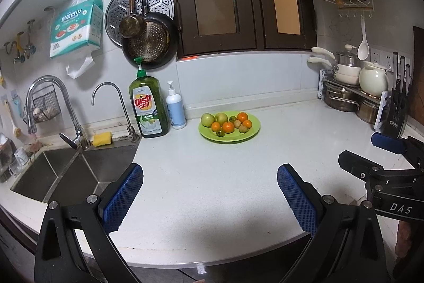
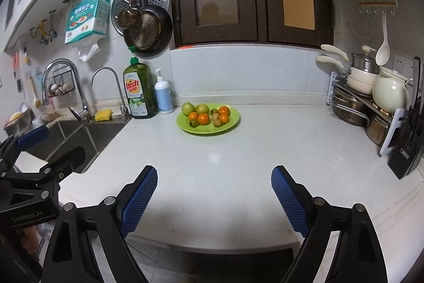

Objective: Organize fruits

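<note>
Showing only here, knife block (image 2: 409, 142) whole.

Dish soap bottle (image 1: 149, 108) beside lotion pump (image 1: 175, 108), yellow sponge (image 1: 102, 139) near sink (image 1: 66, 171)

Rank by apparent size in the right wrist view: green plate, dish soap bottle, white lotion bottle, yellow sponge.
1. green plate
2. dish soap bottle, though it stands slightly nearer the wall, so this is unsure
3. white lotion bottle
4. yellow sponge

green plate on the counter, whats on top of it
The round green plate holds two green apples, four orange tangerines and some small greenish and tan fruits. Anything beneath the pile is hidden.
</note>
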